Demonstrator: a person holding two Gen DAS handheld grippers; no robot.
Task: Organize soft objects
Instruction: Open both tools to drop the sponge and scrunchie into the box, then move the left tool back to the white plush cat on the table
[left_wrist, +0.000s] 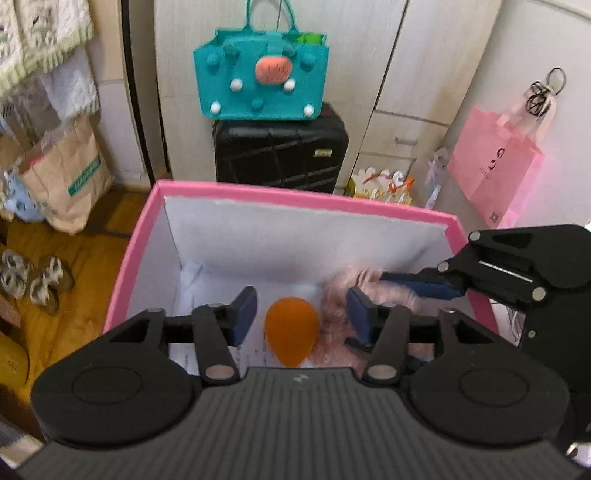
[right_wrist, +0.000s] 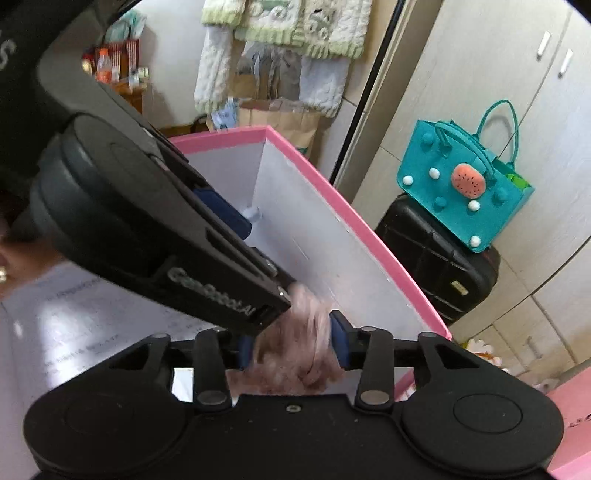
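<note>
A pink box (left_wrist: 295, 199) with white inner walls stands open in front of me. An orange teardrop sponge (left_wrist: 291, 330) lies on its floor, between the fingers of my open, empty left gripper (left_wrist: 301, 314). A pink fluffy soft object (left_wrist: 340, 306) lies to the sponge's right. My right gripper (left_wrist: 384, 277) reaches into the box from the right, its blue finger against the fluff. In the right wrist view the right gripper (right_wrist: 295, 343) has the fluffy object (right_wrist: 295, 350) between its blue fingers, blurred. The left gripper's body (right_wrist: 155, 229) crosses above it.
A teal felt bag (left_wrist: 262, 77) sits on a black suitcase (left_wrist: 280, 155) behind the box. A pink paper bag (left_wrist: 495, 166) hangs at the right. A brown paper bag (left_wrist: 66, 177) and slippers (left_wrist: 33, 277) are on the wooden floor at left.
</note>
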